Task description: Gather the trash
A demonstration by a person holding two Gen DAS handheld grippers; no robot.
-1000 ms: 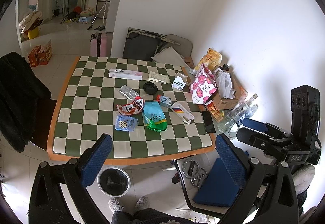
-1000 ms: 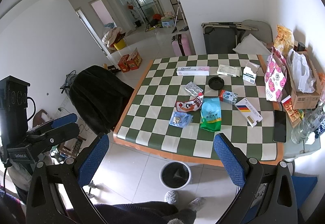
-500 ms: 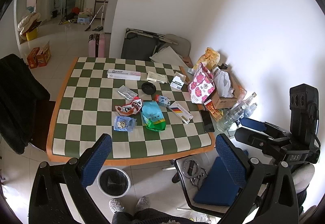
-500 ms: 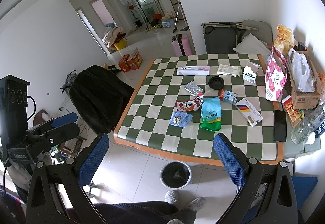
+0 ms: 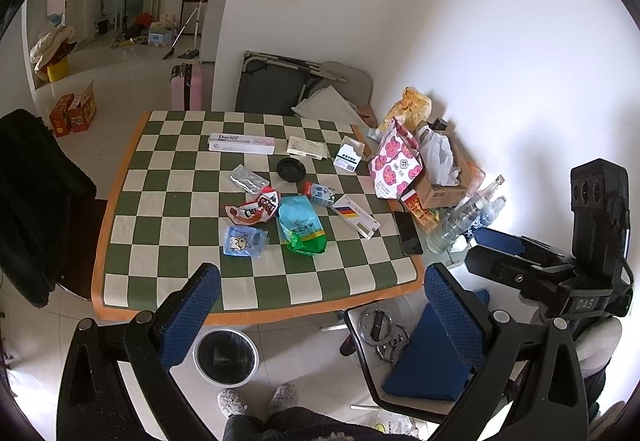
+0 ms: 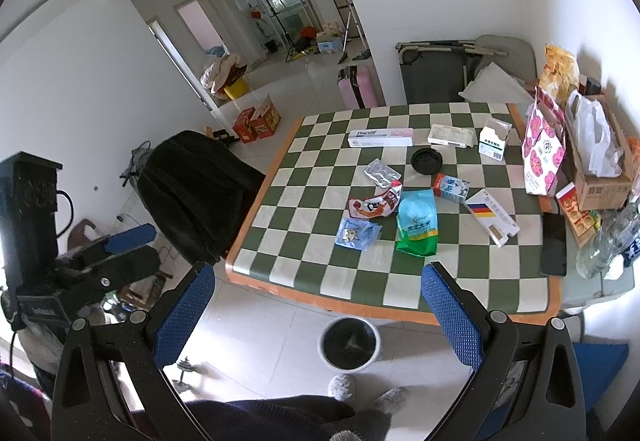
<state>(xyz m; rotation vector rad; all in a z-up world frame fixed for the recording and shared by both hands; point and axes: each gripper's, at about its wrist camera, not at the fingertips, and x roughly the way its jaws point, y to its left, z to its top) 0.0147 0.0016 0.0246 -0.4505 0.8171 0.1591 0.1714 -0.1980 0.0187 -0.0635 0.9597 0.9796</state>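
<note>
Trash sits mid-table on the checkered cloth [image 5: 168, 201]: green-and-blue bag [image 5: 302, 227], red wrapper [image 5: 252, 209] touching its left edge, small blue pouch [image 5: 242, 241] just in front of the wrapper, clear foil packet [image 5: 249, 179] behind. Small milk carton [image 5: 320, 194] and striped box [image 5: 356, 216] lie to the right of the bag; black lid [image 5: 291, 169] further back. Long white box [image 5: 242, 143], flat packet [image 5: 306, 147] and open white carton [image 5: 349, 157] near the far edge — cannot tell if those count as trash.

Bin [image 5: 226, 357] stands on the floor just in front of the table's near edge, black liner in; contents not visible.

My left gripper [image 5: 316, 313] and right gripper [image 6: 318, 311] both hang high above the near edge, jaws spread wide, nothing between the pads. Neither touches anything.

Step, by my read: pre-grasp, nothing collected yet from this pile.

Next move: descend on the nearest piece, likely the blue pouch or green bag. Both lie flat and look limp, so I need a low pinch on a raised fold or edge, then a short carry back and down to the bin. Phone [image 5: 407, 233] at the right edge: avoid.
</note>
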